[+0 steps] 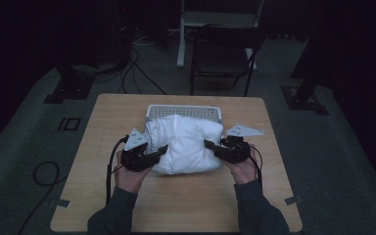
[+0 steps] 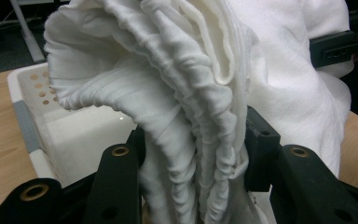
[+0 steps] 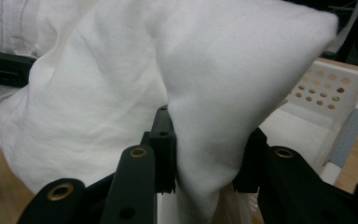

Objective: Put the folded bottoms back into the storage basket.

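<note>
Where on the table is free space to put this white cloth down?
Bare wood lies left of the left claw, right of the right claw, and between the forearms at the near edge of the table. The middle is crowded: cloth bunched against the basket.

left gripper (image 1: 159, 152): lower centre-left, fingers pointing right, clamped on white cloth (image 1: 186, 144) | right gripper (image 1: 212, 147): lower centre-right, fingers pointing left, clamped on same cloth | forearms: rising from bottom edge, grey sleeves
</note>
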A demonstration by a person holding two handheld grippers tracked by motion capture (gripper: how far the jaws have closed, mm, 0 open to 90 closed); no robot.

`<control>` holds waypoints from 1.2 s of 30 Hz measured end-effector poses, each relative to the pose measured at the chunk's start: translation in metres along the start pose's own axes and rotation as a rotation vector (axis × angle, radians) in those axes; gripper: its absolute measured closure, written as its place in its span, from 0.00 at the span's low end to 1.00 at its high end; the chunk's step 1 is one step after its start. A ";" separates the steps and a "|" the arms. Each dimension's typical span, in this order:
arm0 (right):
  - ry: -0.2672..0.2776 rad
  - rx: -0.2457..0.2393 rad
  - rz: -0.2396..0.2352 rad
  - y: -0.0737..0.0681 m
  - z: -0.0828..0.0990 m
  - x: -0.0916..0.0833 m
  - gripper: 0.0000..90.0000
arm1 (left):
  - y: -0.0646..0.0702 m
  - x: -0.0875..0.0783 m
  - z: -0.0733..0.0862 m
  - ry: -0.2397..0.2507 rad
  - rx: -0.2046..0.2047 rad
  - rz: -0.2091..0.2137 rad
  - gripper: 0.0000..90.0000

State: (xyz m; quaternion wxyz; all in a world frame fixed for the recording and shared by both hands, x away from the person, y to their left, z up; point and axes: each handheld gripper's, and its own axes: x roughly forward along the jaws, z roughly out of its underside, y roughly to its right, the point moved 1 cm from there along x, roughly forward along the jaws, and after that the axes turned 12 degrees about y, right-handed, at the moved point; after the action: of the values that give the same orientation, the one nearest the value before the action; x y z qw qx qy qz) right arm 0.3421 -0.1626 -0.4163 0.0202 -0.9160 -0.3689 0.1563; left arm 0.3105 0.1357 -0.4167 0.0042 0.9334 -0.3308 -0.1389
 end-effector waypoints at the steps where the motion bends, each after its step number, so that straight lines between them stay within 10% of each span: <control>1: -0.001 0.003 0.002 0.001 -0.001 0.001 0.75 | -0.001 0.001 -0.001 0.000 0.002 0.000 0.64; 36: 0.005 0.018 0.066 0.022 -0.023 0.033 0.75 | -0.025 0.033 -0.019 0.010 0.002 -0.056 0.65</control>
State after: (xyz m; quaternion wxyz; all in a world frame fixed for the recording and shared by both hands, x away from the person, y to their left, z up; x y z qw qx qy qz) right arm 0.3857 -0.1542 -0.4068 0.0243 -0.9278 -0.3371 0.1578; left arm 0.3558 0.1334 -0.4090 0.0010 0.9430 -0.3048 -0.1340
